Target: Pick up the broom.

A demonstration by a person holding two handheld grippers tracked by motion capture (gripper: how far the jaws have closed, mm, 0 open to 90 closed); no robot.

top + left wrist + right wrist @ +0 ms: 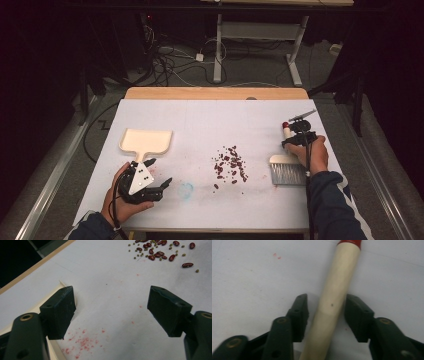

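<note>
A cream dustpan [146, 140] lies at the left of the white table cover, its handle toward me. My left gripper [160, 171] rests just right of that handle, open and empty; in the left gripper view [111, 307] the dustpan's edge [58, 286] shows behind its left jaw. Red beans [230, 164] mixed with small green ones [155, 252] are scattered mid-table. A brush [287, 172] lies at the right. My right gripper [292, 136] straddles its cream, red-tipped handle [334, 297], which lies between the jaws [327, 312] with a thin gap at the left pad.
The white cover [215, 120] carries pink stains and a blue smudge [186, 190] near the front. A wooden table edge [215, 93] runs along the far side. Beyond it are floor cables and a desk's legs [218, 55].
</note>
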